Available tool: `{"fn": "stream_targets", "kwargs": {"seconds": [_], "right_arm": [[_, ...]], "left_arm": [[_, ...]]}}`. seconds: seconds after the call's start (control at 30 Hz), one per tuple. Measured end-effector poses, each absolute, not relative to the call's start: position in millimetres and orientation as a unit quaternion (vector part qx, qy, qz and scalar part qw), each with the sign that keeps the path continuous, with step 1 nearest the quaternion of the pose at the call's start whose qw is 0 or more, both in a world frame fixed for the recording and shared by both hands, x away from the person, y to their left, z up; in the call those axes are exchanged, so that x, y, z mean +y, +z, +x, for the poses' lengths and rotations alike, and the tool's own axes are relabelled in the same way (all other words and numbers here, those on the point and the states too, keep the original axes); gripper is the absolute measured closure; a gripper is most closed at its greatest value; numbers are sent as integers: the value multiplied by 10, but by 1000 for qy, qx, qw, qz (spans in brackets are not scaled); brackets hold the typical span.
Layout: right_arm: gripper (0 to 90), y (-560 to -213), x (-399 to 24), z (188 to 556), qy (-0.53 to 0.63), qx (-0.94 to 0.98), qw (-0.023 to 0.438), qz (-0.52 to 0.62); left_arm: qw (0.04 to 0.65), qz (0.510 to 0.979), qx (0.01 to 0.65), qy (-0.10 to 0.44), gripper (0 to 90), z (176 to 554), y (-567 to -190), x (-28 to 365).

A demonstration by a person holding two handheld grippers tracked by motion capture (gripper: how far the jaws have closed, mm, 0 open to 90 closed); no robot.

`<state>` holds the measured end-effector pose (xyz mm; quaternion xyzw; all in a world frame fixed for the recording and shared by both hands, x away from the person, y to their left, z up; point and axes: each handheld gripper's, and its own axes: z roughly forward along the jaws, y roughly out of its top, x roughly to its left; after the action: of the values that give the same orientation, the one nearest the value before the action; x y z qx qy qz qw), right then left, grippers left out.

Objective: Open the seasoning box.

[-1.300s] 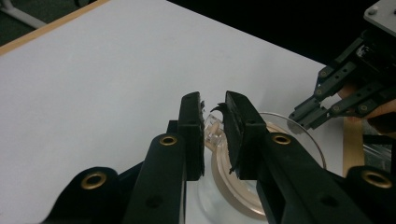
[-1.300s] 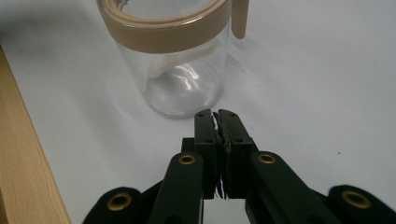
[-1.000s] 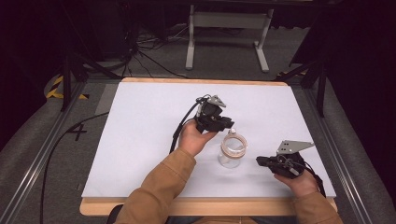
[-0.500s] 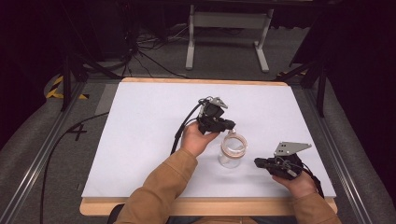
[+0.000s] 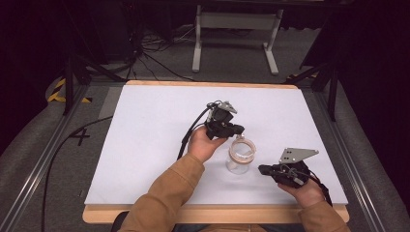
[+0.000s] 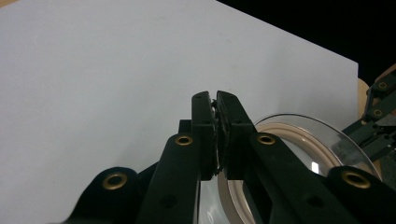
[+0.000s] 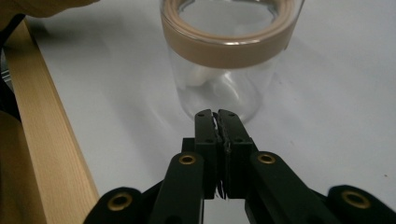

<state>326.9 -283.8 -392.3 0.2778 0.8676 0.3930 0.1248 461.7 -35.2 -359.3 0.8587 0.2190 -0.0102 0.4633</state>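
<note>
A clear glass jar (image 5: 240,155) with a tan band round its rim stands upright on the white table (image 5: 145,145). My left gripper (image 5: 238,130) hovers just over the jar's far rim, held from the left. Its jaws have just been closing and now stand shut with nothing between them (image 6: 215,100); the jar rim (image 6: 299,133) lies just to their right. My right gripper (image 5: 261,169) lies low on the table to the right of the jar. It is shut (image 7: 216,116) on nothing and points at the jar's base (image 7: 229,88) from a short way off.
The table's wooden front edge (image 7: 42,140) runs close beside the right gripper. A metal stand (image 5: 234,34) and cables (image 5: 150,53) lie on the floor beyond the table. The right gripper (image 6: 378,121) shows past the jar in the left gripper view.
The right gripper has edged slightly left toward the jar. The left hand and the jar have kept their places.
</note>
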Motion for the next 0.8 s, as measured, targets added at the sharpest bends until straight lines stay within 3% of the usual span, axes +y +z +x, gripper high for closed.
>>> {"fn": "stream_targets", "kwargs": {"seconds": [0.8], "right_arm": [[895, -3812, -2595, 3263, 429, 851, 131, 274]], "left_arm": [[475, 851, 223, -21, 898, 4647, -3612, -334]]}}
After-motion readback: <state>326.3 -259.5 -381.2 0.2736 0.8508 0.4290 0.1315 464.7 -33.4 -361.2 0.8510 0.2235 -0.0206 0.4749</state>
